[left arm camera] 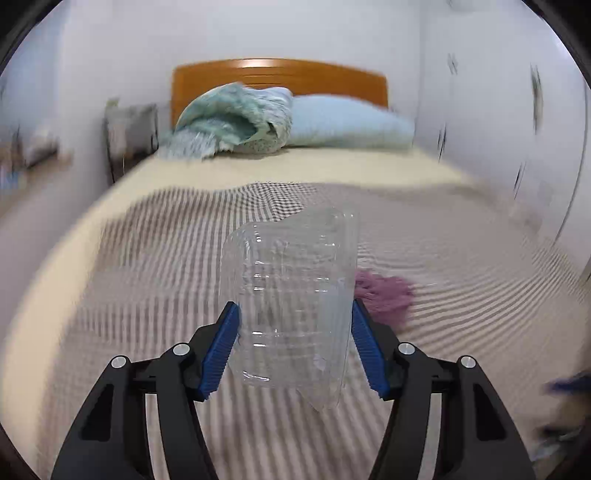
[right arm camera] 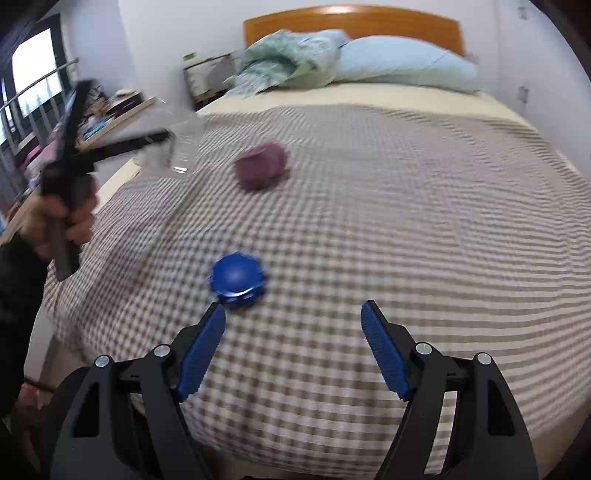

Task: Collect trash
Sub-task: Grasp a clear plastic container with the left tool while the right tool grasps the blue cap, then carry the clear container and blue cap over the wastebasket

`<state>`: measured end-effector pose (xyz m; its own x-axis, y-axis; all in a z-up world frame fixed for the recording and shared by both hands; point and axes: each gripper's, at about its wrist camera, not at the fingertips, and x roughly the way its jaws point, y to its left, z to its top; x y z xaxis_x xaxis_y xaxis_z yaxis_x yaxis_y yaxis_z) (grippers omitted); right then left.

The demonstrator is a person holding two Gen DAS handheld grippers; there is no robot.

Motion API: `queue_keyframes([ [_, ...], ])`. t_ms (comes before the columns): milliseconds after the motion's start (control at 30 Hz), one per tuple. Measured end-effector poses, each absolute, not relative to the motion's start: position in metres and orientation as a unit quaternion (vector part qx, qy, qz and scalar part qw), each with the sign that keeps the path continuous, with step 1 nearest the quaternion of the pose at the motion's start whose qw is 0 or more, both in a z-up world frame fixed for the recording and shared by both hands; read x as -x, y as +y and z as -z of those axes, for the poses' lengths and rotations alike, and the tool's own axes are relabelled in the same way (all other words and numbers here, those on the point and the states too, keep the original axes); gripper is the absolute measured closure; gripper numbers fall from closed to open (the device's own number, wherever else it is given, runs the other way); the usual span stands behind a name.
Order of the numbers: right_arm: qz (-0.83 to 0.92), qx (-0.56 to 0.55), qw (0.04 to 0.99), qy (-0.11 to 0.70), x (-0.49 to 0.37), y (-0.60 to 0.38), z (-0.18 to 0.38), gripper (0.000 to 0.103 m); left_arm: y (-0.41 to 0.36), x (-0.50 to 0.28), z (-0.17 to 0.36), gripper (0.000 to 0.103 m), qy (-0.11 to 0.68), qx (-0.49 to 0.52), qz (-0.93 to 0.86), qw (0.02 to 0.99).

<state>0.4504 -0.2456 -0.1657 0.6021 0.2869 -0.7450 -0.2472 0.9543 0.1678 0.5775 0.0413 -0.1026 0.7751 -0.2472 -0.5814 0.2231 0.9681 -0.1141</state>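
Note:
My left gripper is shut on a clear plastic clamshell container and holds it above the checked bedspread. In the right wrist view the same gripper and container show at the left, over the bed's left edge. A crumpled purple wad lies on the bedspread, also in the right wrist view. A blue round cap-like piece lies just ahead of my right gripper, which is open and empty.
The bed has a wooden headboard, a light blue pillow and a bunched teal blanket at its head. A cluttered desk and nightstand stand left of the bed. A white wall runs along the right side.

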Motion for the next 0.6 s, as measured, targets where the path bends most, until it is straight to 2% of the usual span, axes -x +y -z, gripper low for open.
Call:
queue_keyframes([
  [167,-0.176,-0.002,0.889,0.423,-0.476,-0.199,0.174,0.03,0.077,-0.516,0.11,0.044,0.33,0.136,0.114,0.927],
  [367,-0.14,0.031,0.87,0.472,-0.523,-0.178,0.195,0.03,0.081,-0.489,0.131,0.045,0.342,0.179,0.089,0.918],
  [433,-0.148,-0.003,0.87,0.471,-0.515,-0.188,0.199,0.031,0.079,-0.478,0.131,0.045,0.345,0.172,0.085,0.919],
  [500,-0.148,-0.012,0.872,0.466,-0.504,-0.193,0.201,0.047,0.076,-0.47,0.131,0.045,0.347,0.167,0.084,0.919],
  [533,-0.151,-0.011,0.874,0.462,-0.499,-0.195,0.199,0.052,0.075,-0.467,0.132,0.045,0.349,0.167,0.083,0.918],
  [600,-0.148,-0.014,0.879,0.452,-0.489,-0.197,0.195,0.051,0.07,-0.455,0.128,0.045,0.346,0.165,0.089,0.919],
])
